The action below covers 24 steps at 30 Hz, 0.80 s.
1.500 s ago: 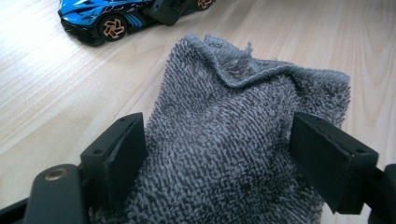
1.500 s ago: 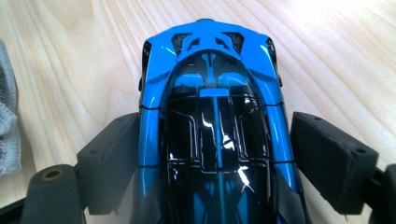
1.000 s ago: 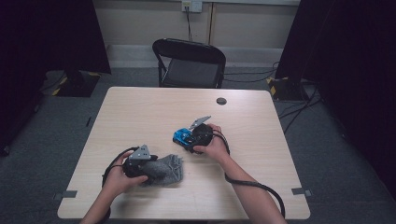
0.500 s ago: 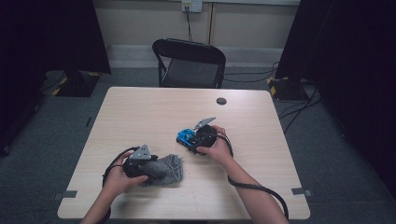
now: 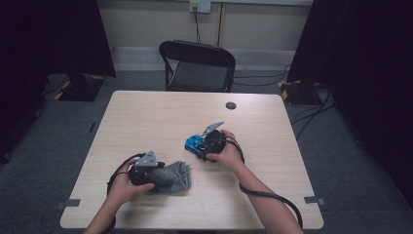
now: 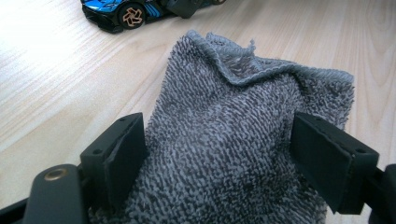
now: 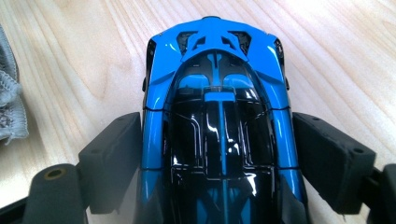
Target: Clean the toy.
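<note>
Grey terry cloth [image 6: 243, 140] bulges up between my left gripper's [image 6: 219, 154] jaws in the left gripper view; both pads press into the bunched fabric, so I read that gripper as clamped on the cloth with its jaws standing wide. In the high view the cloth [image 5: 173, 178] lies on the pale wooden table [image 5: 146, 117] toward the near left, just right of my left hand [image 5: 122, 187], with the left gripper [image 5: 158, 179] resting on its near-left part.

Right of it and a little farther away sits the blue toy car [image 5: 195, 144], apart from the cloth. My right gripper [image 5: 198, 146] has the car between its jaws. In the right gripper view the blue toy car [image 7: 215, 116] runs lengthwise away from the camera, its black glossy roof nearest and one blue end farthest. The left pad lies against the car's side; the right pad seems to meet the other side, so I take the right gripper [image 7: 217, 158] as closed on the car, which rests on the tabletop. A hem of the cloth [image 7: 11, 112] shows at that view's left edge.

At the table's far side I see a small black disc [image 5: 231, 105] on the wood, and beyond it a black folding chair [image 5: 197, 66].
</note>
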Available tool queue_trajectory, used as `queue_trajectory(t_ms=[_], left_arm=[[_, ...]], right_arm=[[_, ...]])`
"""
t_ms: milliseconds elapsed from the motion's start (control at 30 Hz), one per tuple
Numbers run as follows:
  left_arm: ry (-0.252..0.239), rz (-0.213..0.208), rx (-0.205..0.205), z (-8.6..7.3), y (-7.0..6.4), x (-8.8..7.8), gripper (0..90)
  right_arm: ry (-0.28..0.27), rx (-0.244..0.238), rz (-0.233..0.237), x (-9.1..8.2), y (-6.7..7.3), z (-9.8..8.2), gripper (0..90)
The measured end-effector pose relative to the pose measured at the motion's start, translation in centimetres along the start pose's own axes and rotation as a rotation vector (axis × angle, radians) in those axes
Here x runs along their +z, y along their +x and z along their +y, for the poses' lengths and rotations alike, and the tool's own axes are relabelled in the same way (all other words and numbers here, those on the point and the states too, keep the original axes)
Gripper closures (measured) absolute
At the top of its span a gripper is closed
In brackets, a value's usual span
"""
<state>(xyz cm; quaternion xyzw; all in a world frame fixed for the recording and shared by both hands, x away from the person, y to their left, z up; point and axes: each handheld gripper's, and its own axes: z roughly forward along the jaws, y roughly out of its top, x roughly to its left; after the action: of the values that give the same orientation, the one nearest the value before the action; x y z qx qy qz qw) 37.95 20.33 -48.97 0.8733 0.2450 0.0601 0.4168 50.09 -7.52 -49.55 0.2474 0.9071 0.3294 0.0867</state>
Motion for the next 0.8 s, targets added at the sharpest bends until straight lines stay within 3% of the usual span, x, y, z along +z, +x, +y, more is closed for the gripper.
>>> queue_trajectory(t_ms=[267,533,800], left_arm=[[0.002,0.001,0.004,0.0,0.0,0.01,18.5],[0.0,0.004,0.009,0.04,-0.04,-0.01,18.4],[-0.006,0.003,0.014,0.26,0.01,-0.38,18.7]], right_arm=[[0.033,0.007,0.003,0.04,0.0,0.42,18.5],[0.045,0.045,-0.029,-0.05,0.52,0.52,19.7],[0.007,0.1,-0.036,-0.9,0.53,0.86,19.8]])
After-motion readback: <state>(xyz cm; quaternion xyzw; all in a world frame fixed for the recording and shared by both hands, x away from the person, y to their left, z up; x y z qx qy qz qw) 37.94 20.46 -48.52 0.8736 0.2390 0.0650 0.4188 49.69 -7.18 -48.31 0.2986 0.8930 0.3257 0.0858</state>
